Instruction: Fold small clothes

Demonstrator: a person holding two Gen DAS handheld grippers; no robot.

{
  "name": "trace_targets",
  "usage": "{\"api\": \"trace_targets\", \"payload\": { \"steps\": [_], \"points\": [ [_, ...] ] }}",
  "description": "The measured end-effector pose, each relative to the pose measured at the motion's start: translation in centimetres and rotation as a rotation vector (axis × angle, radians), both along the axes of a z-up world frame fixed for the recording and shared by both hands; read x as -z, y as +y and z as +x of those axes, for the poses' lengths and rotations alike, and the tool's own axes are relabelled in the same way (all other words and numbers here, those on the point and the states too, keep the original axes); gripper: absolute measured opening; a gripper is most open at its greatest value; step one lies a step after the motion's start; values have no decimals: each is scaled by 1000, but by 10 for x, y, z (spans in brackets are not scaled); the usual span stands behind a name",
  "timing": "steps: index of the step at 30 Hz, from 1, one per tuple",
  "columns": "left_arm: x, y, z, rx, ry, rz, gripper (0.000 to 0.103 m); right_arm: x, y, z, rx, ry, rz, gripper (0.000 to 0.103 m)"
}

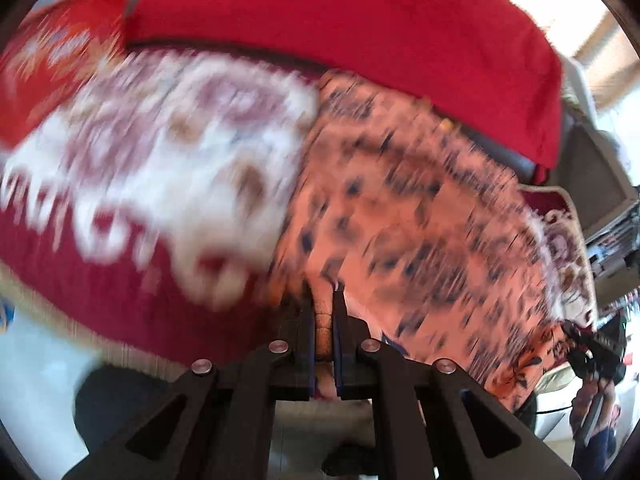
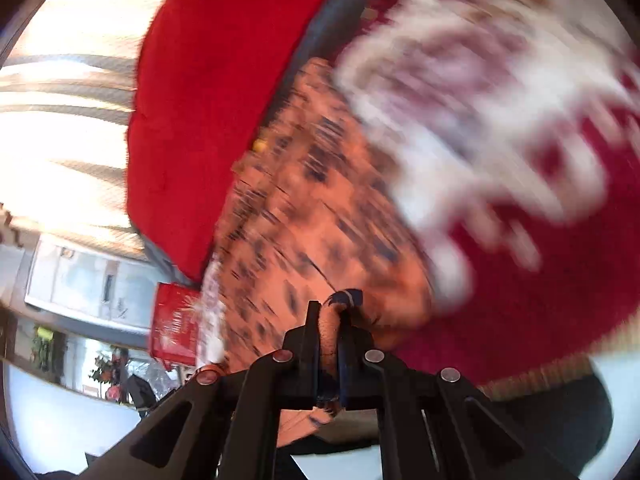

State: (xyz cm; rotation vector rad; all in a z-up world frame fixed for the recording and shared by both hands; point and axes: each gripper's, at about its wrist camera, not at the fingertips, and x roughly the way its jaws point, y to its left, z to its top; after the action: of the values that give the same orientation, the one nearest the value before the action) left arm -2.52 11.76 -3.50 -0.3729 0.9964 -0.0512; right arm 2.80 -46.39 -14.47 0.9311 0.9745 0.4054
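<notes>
1. Left gripper (image 1: 323, 300): black two-finger tool, seen from behind in the left wrist view. The jaws are clamped on a bunched fold of the orange garment, with cloth filling the narrow gap between them.
2. Right gripper (image 2: 328, 312): same make, seen in the right wrist view. The jaws are likewise closed on a gathered edge of the orange garment, a dark-trimmed bit of hem showing just above the tips. In the left wrist view it is glimpsed at the far right edge (image 1: 592, 350), gripping the garment's other end.
3. Orange garment (image 1: 400, 200): salmon-orange cloth with small dark printed marks, held between the two grippers and spread over the rug. Detail is lost to motion blur in both views (image 2: 312, 216).
4. Rug (image 1: 132, 184): dark red with a large white and mauve pattern, lying under and beside the garment; heavily blurred.
5. Red blanket (image 1: 340, 28): plain bright red cloth, draped behind the garment's far edge.
</notes>
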Motion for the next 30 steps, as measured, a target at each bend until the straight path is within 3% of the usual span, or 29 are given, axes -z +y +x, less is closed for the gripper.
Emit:
{"api": "trace_targets", "payload": {
  "steps": [3,6,7,8,9,10,12,13,15,19,22,24,26,28,29,30],
  "points": [
    [-42,2,60,21,-139,-4,7,-45,-2,66,0,-134,38,7],
    [-57,4,130,10,-219,4,11,-76,-11,148,107,-232,33,9],
    [-51,3,164,-13,-235,43,20,-72,-9,175,130,-224,25,13],
    [-43,2,186,-34,-237,82,37,-62,-8,200,126,-200,10,28],
    [-32,2,205,-48,-218,116,78,-51,-8,213,131,-167,-7,61],
    [-8,6,232,-95,-142,175,83,-31,-10,224,175,-92,-60,72],
    [16,15,243,-145,-65,201,81,-16,-4,217,211,-54,-83,74],
    [25,26,232,-184,-44,165,81,-13,-2,197,212,-77,-71,74],
    [26,37,192,-207,-95,93,81,-16,5,157,209,-120,-120,74],
    [32,24,126,-141,-105,74,82,-1,23,74,157,-103,-157,74],
    [42,8,113,-117,-84,20,83,17,37,71,125,-55,-87,74],
    [52,-5,128,-106,-39,-28,85,20,51,88,111,-56,-70,74],
    [66,-17,149,-112,26,-38,85,28,57,112,166,6,-46,74],
    [75,-17,166,-190,67,-62,82,31,62,129,234,27,-24,74],
    [73,-15,169,-217,64,-74,69,31,63,133,249,37,-21,59],
    [71,-14,174,-226,74,-78,19,31,66,142,250,55,-18,9]
  ]
}}
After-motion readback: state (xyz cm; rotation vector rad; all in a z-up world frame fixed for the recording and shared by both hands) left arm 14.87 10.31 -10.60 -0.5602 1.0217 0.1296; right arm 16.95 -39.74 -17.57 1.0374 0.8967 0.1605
